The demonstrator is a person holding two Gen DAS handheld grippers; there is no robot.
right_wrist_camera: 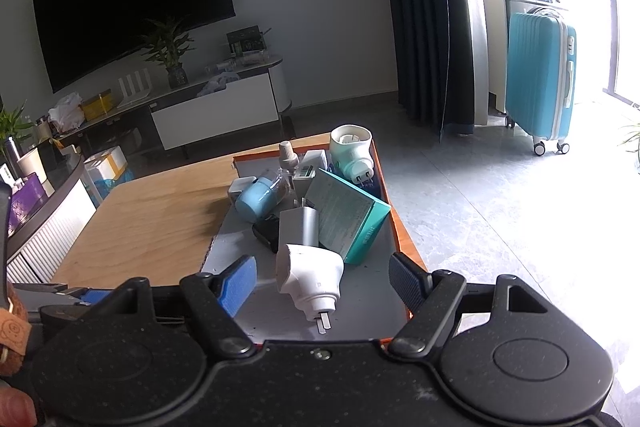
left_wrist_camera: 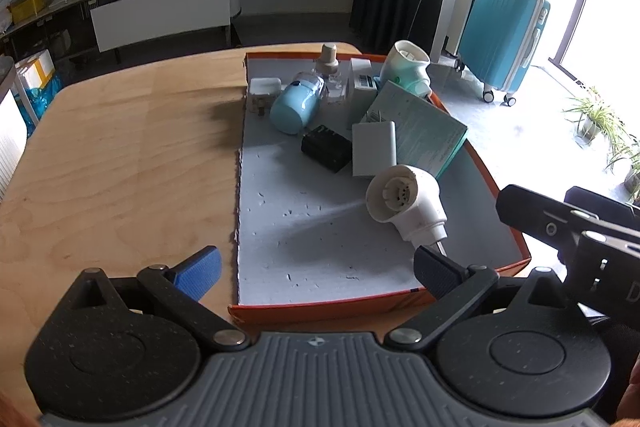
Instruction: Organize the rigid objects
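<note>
An orange-walled shallow box (left_wrist_camera: 482, 163) (right_wrist_camera: 404, 239) with a grey floor sits on the wooden table (left_wrist_camera: 120, 155) (right_wrist_camera: 160, 223). In it lie a white plug-in device (left_wrist_camera: 404, 203) (right_wrist_camera: 310, 277), a teal box (left_wrist_camera: 420, 129) (right_wrist_camera: 348, 215), a white power bank (left_wrist_camera: 374, 149) (right_wrist_camera: 298, 227), a black adapter (left_wrist_camera: 326, 147), a light blue cylinder (left_wrist_camera: 294, 103) (right_wrist_camera: 256, 199), a small bottle (left_wrist_camera: 328, 61) and a second white-green plug-in device (left_wrist_camera: 406, 67) (right_wrist_camera: 352, 151). My left gripper (left_wrist_camera: 318, 273) is open over the box's near end. My right gripper (right_wrist_camera: 324, 281) is open around the white plug-in device, not touching it.
A turquoise suitcase (left_wrist_camera: 504, 31) (right_wrist_camera: 538, 83) stands on the floor to the right. A TV cabinet (right_wrist_camera: 216, 107) with a plant stands against the far wall. The table's right edge runs close beside the box.
</note>
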